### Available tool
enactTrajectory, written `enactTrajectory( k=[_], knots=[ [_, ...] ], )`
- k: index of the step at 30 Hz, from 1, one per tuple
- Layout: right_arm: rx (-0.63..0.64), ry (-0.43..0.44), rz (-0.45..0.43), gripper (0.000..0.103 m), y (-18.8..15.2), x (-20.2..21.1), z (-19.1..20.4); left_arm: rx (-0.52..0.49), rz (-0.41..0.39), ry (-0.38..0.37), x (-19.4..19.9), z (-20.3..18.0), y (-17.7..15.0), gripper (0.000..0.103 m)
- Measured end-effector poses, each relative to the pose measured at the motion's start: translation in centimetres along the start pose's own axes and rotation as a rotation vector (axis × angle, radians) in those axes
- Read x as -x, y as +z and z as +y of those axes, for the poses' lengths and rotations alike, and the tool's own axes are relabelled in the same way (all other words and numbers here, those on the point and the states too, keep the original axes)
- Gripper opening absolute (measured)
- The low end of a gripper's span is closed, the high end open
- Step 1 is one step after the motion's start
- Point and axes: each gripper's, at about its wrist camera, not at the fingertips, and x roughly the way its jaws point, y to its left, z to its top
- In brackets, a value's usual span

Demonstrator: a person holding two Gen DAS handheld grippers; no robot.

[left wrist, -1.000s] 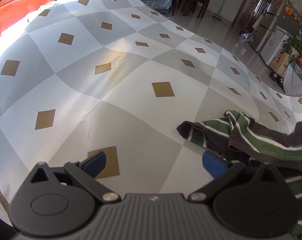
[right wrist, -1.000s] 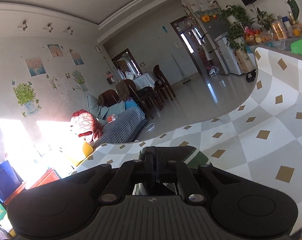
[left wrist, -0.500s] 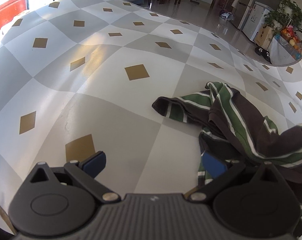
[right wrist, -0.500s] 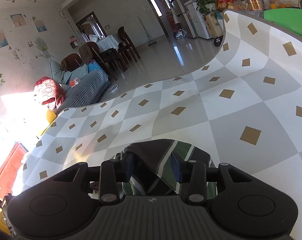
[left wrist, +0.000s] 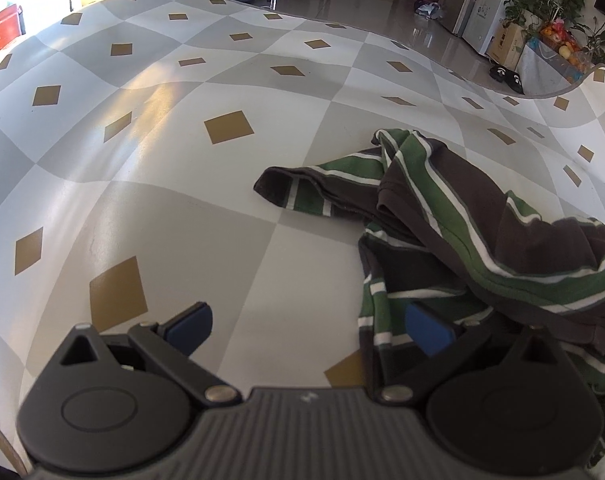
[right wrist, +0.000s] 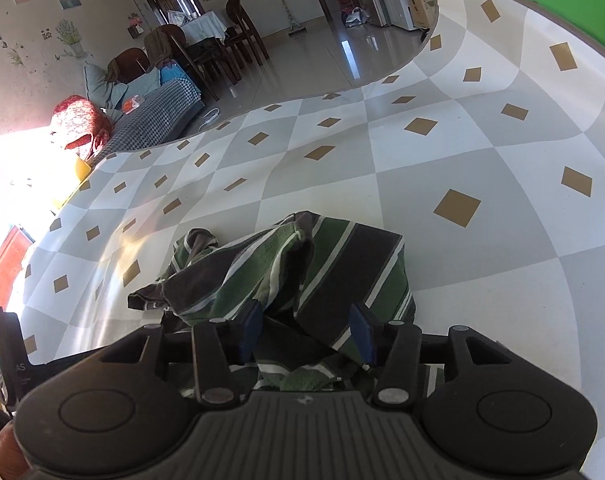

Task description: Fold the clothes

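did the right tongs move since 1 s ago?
Yes. The right tongs have tipped down toward the checkered tablecloth and opened: a second ago they were shut, facing the room's walls; now the striped shirt lies bunched below.

Left tongs point(left wrist: 308, 326) and right tongs point(right wrist: 307, 326), black ribbed bodies, round pivot housings, silver screws, blue fingertip pads point(left wrist: 190, 324)

Letters "AS" in white on a black object point(right wrist: 12, 354) at the right wrist view's left edge, nothing else legible
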Motion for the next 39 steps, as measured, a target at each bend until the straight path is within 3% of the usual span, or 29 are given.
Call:
enactTrajectory(
  k=[9, 13, 18, 27, 36, 39],
  knots=[
    [0.164, 0.012, 0.031, 0.048, 1.3, -1.2, 2.3, -0.045, -0.008, -0.060, 0.6, -1.7, 1.7, 0.103],
    [0.291, -0.010, 0.049, 0.049, 2.0, -1.7, 3.2, -0.051, 0.008, -0.112, 0.7, -2.7, 2.7, 0.103],
    [0.460, -0.028, 0.061, 0.049, 2.4, -2.1, 3.4, -0.132, 0.028, -0.134, 0.5, -3.8, 4.7, 0.103],
    [0.470, 0.076, 0.101, 0.049, 3.6, -4.0, 3.0, -0.153, 0.079, -0.182, -1.6, -3.9, 8.9, 0.103],
    [0.416, 0.115, 0.115, 0.049, 4.5, -6.1, 2.9, -0.111, 0.143, -0.180, -5.9, -4.1, 10.1, 0.103],
    [0.388, 0.111, 0.122, 0.037, 4.8, -6.5, 2.8, -0.105, 0.154, -0.201, -6.9, -4.5, 10.2, 0.103]
  ],
)
